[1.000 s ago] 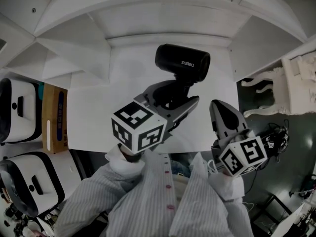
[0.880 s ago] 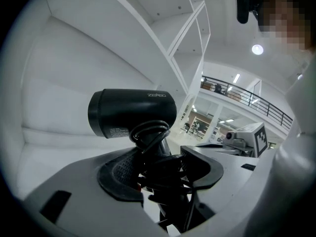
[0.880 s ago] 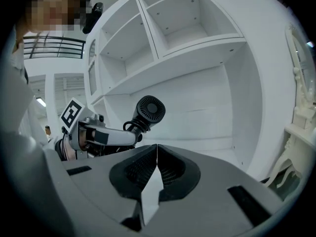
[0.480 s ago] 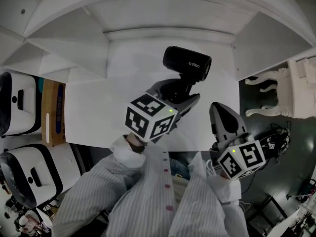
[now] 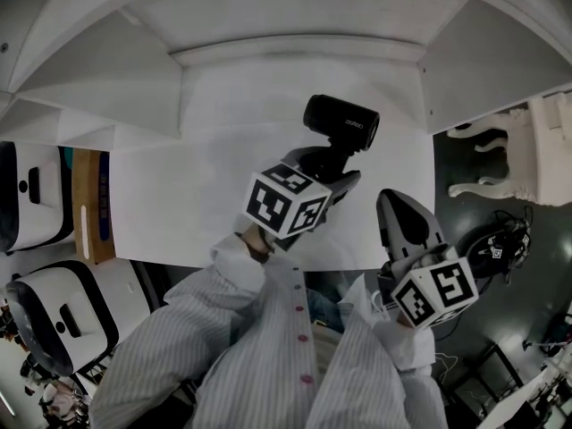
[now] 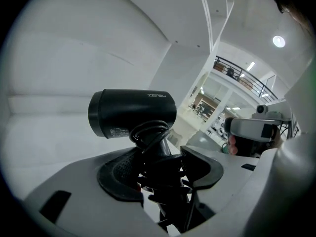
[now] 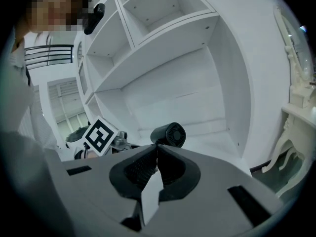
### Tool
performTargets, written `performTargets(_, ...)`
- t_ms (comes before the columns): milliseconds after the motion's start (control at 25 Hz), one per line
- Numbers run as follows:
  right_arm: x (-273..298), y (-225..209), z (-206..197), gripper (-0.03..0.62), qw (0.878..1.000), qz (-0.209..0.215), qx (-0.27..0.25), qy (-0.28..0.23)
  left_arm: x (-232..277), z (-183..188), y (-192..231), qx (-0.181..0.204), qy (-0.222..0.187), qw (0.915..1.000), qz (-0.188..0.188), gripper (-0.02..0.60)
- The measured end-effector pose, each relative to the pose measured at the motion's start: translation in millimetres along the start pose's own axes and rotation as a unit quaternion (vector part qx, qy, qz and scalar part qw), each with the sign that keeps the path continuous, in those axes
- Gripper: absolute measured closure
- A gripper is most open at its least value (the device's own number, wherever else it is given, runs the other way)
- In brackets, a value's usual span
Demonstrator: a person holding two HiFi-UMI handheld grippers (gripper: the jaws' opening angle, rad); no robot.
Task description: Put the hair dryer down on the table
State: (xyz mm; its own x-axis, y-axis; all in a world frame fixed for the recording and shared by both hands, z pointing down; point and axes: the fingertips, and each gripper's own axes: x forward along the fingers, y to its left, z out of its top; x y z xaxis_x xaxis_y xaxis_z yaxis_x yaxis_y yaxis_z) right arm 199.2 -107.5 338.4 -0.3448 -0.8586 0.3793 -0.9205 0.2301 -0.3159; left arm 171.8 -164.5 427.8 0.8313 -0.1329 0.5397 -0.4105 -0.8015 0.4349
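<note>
Firmly, the left gripper's (image 5: pixel 332 175) fingers (image 6: pixel 118 174) clamp the black hair dryer (image 5: pixel 341 121) by its handle over the white worktop (image 5: pixel 197 195); the right gripper's (image 5: pixel 396 202) fingers (image 7: pixel 138 169) are closed, empty.

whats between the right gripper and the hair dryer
Only bare table lies between the right gripper and the hair dryer, as the head view shows.

The left tool (image 6: pixel 160 168) has both dark jaws pressed against the handle of the black hair dryer (image 6: pixel 132 113). The cord (image 6: pixel 150 131) is looped round that handle. The barrel lies level and crosswise above the jaws. The white table (image 6: pixel 44 127) spreads behind it, and a balcony railing (image 6: pixel 237 73) shows far off to the right.
</note>
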Motion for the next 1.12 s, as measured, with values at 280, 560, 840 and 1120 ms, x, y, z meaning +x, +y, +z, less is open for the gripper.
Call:
performTargets(280,7,-17,-15,0.582,1.000,-0.003,0.017,0.014,37,-26,22,-0.002,0.048,0.9988,0.013,0.334)
performTargets(560,15,-25,-28,0.582,0.999,-0.004,0.043,0.016,60,-57,38,-0.001,0.099,0.9950,0.019,0.334)
performTargets(840,19,-38,-40,0.582,0.998,-0.005,0.059,0.023,77,-85,52,-0.005,0.139,0.9898,0.031,0.333)
performTargets(1120,20,-45,-45,0.582,0.998,-0.008,0.064,0.025,86,-99,57,0.010,0.169,0.9850,0.033,0.333)
